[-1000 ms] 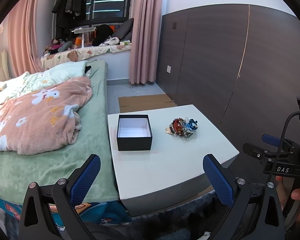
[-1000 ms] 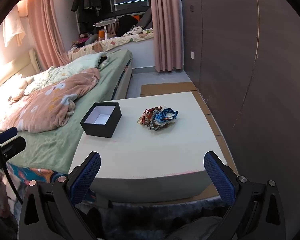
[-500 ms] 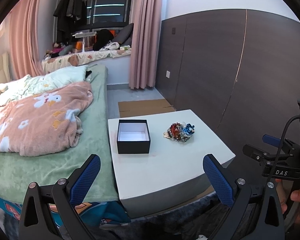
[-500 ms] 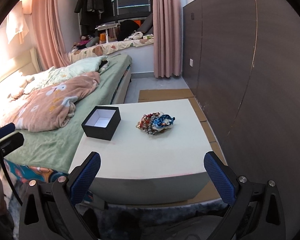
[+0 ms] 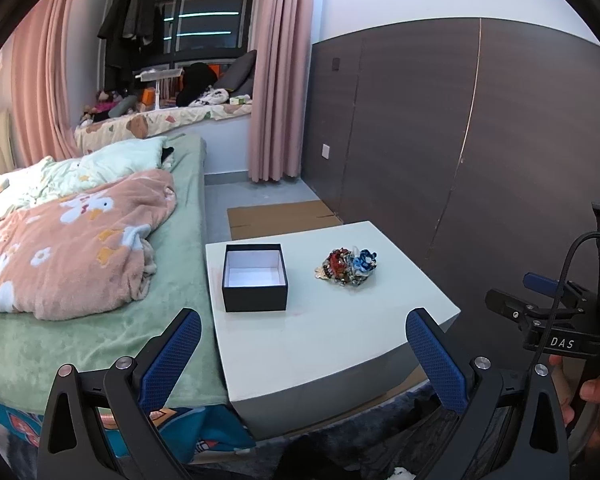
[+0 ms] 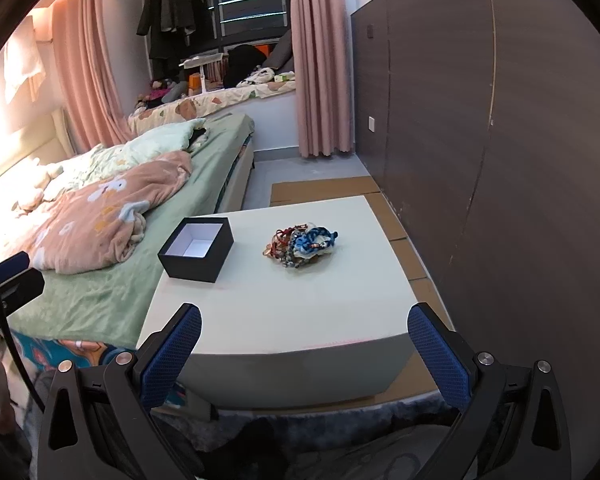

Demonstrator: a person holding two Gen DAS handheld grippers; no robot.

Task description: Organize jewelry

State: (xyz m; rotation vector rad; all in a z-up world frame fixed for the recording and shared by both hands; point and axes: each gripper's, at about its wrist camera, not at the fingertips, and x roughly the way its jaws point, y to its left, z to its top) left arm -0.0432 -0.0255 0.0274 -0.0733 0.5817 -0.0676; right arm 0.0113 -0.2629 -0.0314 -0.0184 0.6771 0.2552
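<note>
A tangled pile of jewelry, red, blue and beaded, lies on a low white table. Left of it stands a black box, lidless, with a bare white inside. My left gripper is open and held back from the table's near edge, nothing between its blue pads. My right gripper is likewise open before the near edge, well short of the pile. The right gripper's body shows at the left view's right rim, with a hand on it.
A bed with a green sheet and a pink blanket borders the table's left side. A dark wood-panel wall runs along the right. Flat cardboard lies on the floor beyond the table. A dark rug lies under the grippers.
Both cameras have drawn back and tilted a little, so the table, box and jewelry sit slightly farther and lower in view. Both grippers stay open; nothing on the table has moved.
</note>
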